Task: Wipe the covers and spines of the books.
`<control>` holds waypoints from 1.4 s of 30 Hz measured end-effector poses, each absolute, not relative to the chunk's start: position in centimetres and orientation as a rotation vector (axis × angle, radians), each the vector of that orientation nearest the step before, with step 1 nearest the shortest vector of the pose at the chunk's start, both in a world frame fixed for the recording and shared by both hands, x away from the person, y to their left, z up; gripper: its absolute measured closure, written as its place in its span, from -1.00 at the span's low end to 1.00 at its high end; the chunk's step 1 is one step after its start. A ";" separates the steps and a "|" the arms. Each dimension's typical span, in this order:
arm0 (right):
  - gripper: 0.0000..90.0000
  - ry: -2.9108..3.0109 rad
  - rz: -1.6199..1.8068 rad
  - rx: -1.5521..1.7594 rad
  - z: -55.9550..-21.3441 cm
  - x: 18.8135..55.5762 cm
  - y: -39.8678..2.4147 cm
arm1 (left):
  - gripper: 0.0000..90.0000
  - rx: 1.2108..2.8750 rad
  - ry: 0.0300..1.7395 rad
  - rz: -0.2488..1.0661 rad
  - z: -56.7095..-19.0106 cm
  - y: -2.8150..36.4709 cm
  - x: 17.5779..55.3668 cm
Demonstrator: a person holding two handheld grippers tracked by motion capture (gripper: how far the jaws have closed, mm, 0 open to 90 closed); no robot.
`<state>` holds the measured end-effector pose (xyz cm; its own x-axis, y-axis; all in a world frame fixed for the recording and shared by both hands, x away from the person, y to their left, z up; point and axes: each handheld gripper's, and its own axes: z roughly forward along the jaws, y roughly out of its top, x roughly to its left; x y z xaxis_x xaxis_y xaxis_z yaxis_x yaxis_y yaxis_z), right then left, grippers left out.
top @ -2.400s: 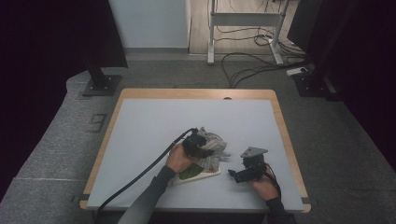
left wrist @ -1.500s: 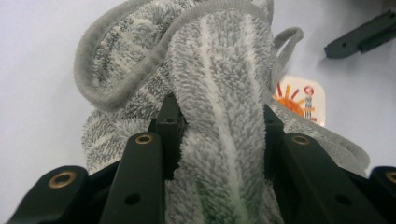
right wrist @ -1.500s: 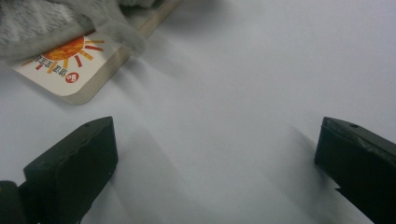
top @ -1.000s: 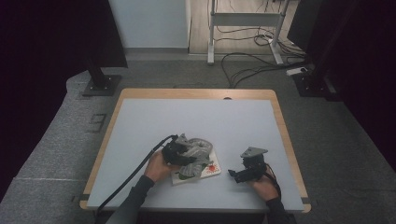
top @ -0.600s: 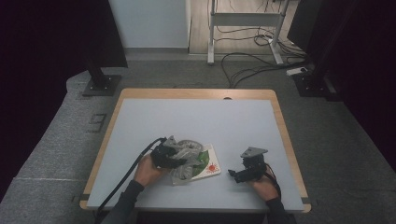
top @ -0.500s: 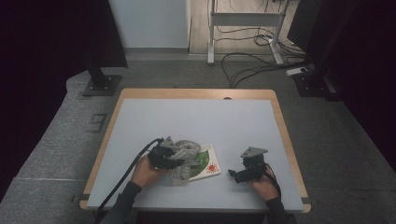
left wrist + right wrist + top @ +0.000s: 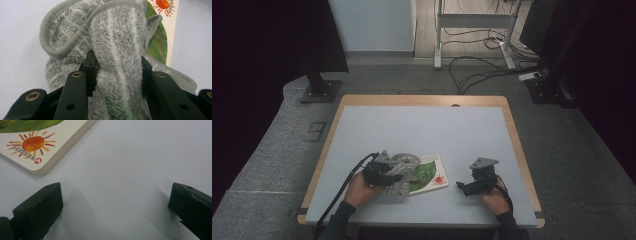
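Note:
A grey striped towel (image 7: 401,171) lies bunched on the pale table (image 7: 422,130), partly over a white picture book (image 7: 430,175) with a green shape and an orange sun. My left gripper (image 7: 396,173) is shut on a thick fold of the towel (image 7: 117,62), which fills the gap between its jaws; the book (image 7: 163,30) shows behind the fold. My right gripper (image 7: 460,186) rests low over the table to the right of the book, jaws wide open with nothing between them. The book's sun corner (image 7: 42,147) lies just ahead of its left jaw.
The table's wooden rim (image 7: 517,150) runs round the pale top. Beyond the far edge stand a black stand base (image 7: 319,90), a white desk frame (image 7: 472,30) and loose cables (image 7: 482,70) on grey carpet.
My left gripper has dragged the towel leftward across the table, uncovering more of the book. The right gripper has stayed where it was.

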<state>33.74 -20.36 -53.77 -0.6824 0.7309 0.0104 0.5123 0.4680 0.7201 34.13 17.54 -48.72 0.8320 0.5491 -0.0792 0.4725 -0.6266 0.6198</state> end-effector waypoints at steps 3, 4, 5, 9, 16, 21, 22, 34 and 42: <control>-1.00 2.421 1.036 1.057 -53.8 33.7 -20.4 | 0.41 2.347 0.750 0.146 -48.9 17.8 33.6; -1.00 2.420 1.036 1.057 -53.8 33.7 -20.4 | 0.41 2.345 0.751 0.142 -48.9 17.9 33.4; -1.00 2.420 1.036 1.057 -53.8 33.7 -20.4 | 0.41 2.342 0.752 0.140 -48.9 18.0 33.2; -1.00 2.421 1.036 1.057 -53.8 33.7 -20.4 | 0.41 2.343 0.747 0.136 -49.0 18.1 32.5; -1.00 2.421 1.035 1.058 -53.8 33.7 -20.4 | 0.41 2.356 0.735 0.155 -49.0 17.6 31.8; -1.00 2.421 1.035 1.058 -53.8 33.7 -20.4 | 0.41 2.354 0.732 0.156 -49.0 17.1 31.9; -1.00 2.421 1.035 1.058 -53.8 33.7 -20.4 | 0.41 2.358 0.729 0.156 -49.0 17.0 32.0; -1.00 2.421 1.035 1.058 -53.8 33.7 -20.4 | 0.41 2.374 0.683 0.155 -48.9 14.7 32.7; -1.00 2.421 1.035 1.057 -53.8 33.7 -20.4 | 0.41 2.358 0.636 0.111 -49.1 12.1 33.4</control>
